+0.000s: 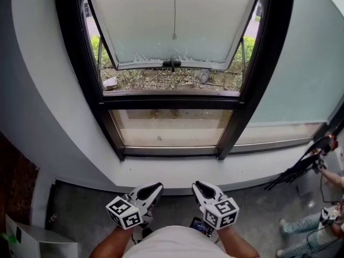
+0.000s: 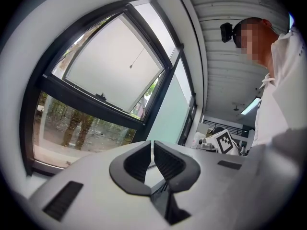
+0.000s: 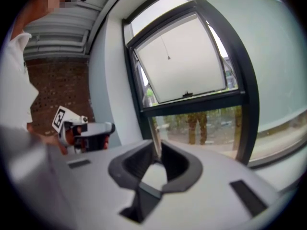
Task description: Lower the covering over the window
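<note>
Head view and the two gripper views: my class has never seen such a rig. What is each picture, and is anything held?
A person holds hand tongs in each hand; there is no robot. The head view, from a camera on the head, looks down at the left tongs, the right tongs and a dark-framed window with a pull cord hanging before its upper pane. Each gripper view rides on one tool and looks along its jaws. The left tongs are shut, the right tongs barely apart; neither holds anything.
</note>
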The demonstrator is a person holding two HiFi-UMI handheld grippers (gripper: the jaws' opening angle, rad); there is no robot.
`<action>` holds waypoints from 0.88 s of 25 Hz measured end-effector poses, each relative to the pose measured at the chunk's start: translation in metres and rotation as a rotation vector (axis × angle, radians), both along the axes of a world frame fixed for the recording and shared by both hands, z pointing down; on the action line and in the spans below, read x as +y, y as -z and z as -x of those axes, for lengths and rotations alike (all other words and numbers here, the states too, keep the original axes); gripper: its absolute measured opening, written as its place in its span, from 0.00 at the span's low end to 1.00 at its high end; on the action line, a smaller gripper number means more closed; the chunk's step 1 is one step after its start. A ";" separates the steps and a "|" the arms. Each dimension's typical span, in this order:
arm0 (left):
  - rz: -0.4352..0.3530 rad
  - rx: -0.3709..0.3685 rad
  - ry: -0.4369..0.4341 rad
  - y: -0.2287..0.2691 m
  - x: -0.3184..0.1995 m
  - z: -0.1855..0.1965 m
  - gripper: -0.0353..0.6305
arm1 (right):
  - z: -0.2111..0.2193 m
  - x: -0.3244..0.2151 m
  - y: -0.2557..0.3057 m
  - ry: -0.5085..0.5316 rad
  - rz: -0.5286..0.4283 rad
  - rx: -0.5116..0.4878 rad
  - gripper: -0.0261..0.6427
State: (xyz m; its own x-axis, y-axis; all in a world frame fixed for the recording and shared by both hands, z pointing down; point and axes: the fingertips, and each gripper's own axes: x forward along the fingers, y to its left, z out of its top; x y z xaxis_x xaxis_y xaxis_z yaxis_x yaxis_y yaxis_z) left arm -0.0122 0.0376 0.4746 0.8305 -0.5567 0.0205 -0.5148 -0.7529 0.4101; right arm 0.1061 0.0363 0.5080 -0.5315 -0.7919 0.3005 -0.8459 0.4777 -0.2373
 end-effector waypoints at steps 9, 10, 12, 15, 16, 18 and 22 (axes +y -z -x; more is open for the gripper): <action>0.002 -0.015 0.069 -0.003 -0.015 -0.015 0.08 | -0.020 -0.029 0.000 0.058 -0.017 0.019 0.11; 0.004 -0.019 0.077 -0.004 -0.018 -0.014 0.08 | -0.019 -0.033 0.001 0.063 -0.019 0.021 0.11; 0.008 -0.030 0.087 -0.004 -0.026 -0.011 0.08 | -0.016 -0.042 0.001 0.071 -0.015 0.016 0.11; 0.004 -0.040 0.090 -0.003 -0.043 -0.003 0.08 | -0.008 -0.059 0.003 0.073 -0.017 0.003 0.11; 0.002 -0.042 0.090 -0.004 -0.050 0.000 0.08 | -0.005 -0.066 0.004 0.068 -0.022 0.001 0.11; -0.001 -0.049 0.076 -0.003 -0.065 0.005 0.08 | -0.001 -0.081 0.005 0.050 -0.028 -0.001 0.11; -0.013 -0.061 0.035 0.002 -0.095 0.017 0.08 | 0.011 -0.111 0.011 0.013 -0.037 -0.003 0.11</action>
